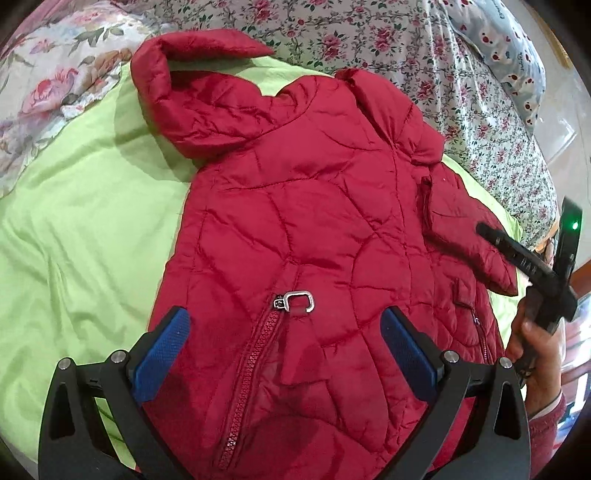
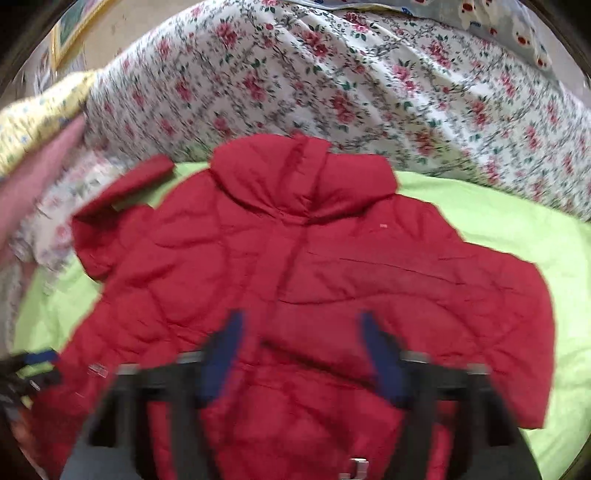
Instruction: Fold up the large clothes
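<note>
A red quilted hooded jacket [image 1: 314, 206] lies spread front up on a lime green sheet [image 1: 85, 221], hood toward the far side, zipper pull [image 1: 295, 299] near the hem. My left gripper [image 1: 284, 332] is open, its blue pads either side of the zipper just above the jacket. The right gripper shows at the right edge of the left wrist view [image 1: 532, 266], held in a hand. In the blurred right wrist view the jacket [image 2: 314, 266] fills the middle and my right gripper [image 2: 301, 350] is open above its lower part. The left gripper's blue pad [image 2: 37, 360] peeks in at the left edge.
A floral bedsheet [image 1: 369, 33] covers the bed behind the jacket and shows in the right wrist view too [image 2: 295, 74]. A floral quilt [image 1: 48, 88] lies far left. A pillow with a red and white print [image 1: 517, 51] sits far right. A yellow patterned cloth [image 2: 40, 114] is at left.
</note>
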`<state>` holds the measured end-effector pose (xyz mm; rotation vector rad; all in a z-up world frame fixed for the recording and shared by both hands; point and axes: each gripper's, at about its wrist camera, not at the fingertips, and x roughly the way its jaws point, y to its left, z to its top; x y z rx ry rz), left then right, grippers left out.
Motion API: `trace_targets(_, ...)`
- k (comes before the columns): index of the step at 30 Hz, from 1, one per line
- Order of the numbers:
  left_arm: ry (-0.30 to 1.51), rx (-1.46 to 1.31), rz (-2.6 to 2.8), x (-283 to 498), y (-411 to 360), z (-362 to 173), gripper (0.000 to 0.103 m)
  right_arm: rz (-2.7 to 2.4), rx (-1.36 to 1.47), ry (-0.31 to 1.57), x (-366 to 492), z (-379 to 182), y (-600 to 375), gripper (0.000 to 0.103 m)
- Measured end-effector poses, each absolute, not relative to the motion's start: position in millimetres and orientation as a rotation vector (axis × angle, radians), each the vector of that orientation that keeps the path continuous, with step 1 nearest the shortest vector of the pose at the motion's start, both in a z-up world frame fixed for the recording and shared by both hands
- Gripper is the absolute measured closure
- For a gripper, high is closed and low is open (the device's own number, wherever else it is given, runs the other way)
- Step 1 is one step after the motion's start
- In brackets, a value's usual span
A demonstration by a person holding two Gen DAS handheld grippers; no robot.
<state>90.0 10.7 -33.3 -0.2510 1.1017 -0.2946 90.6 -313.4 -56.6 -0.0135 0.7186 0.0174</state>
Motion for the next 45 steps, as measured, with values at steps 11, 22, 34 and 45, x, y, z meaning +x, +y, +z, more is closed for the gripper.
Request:
trace_targets(11, 1.111, -0.232, -0.307, 91, 3, -38, 0.0, -0.09, -0.261, 0.869, 108, -118, -352, 0.06)
trace_targets(22, 1.108, -0.245, -0.346, 94, -1, -34, 0.0, 0.124, 0.084, 0.736, 101, -68, -345, 0.095)
trace_targets(34, 1.102, -0.445, -0.496, 135, 26, -15, 0.0, 0.404, 0.049, 0.716, 135, -78, -232, 0.095)
trace_targets(45, 1.188, -0.545, -0.612, 232, -2, -38, 0.025, 0.422, 0.078, 0.723, 136, -95, -225, 0.09)
